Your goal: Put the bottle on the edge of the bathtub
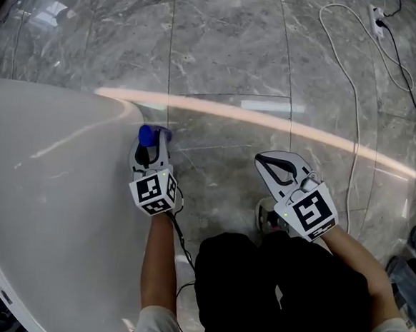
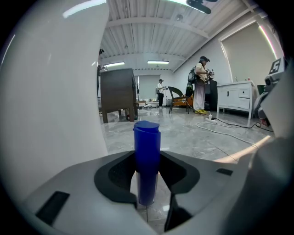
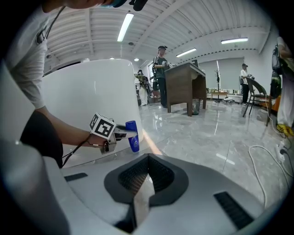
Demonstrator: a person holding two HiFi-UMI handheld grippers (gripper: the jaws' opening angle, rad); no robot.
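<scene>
The white bathtub [image 1: 41, 184] fills the left side of the head view, and its curved outer wall swings round to end just beside the left gripper [image 1: 155, 147]. In the left gripper view the same wall [image 2: 46, 92] rises as a tall white face close on the left, leaving little room on that side.

The left gripper's jaws are clamped on the blue bottle [image 2: 146, 160], which stands upright between them with its flip cap on top. Seen from above, the bottle [image 1: 146, 135] sits low against the tub's outer curve, well below the rim. I cannot tell whether its base touches the floor. From the right gripper view the left gripper [image 3: 120, 133] and the bottle [image 3: 133, 136] show side-on in front of the tub wall [image 3: 87, 92]. A paler patch on the bottle's side is too small to read. The cube on the left gripper carries black-and-white square markers, not words.

Ahead and to the right, the grey marble floor [image 1: 239, 49] lies open. The right gripper [image 1: 265, 163] hovers above it, well apart from the bottle, with its jaws pressed together on nothing [image 3: 144, 183].

Farther right, a white cable [image 1: 356, 102] loops across the tiles to a power strip [image 1: 378, 14], and a black cable [image 1: 408, 84] runs beside it.
</scene>
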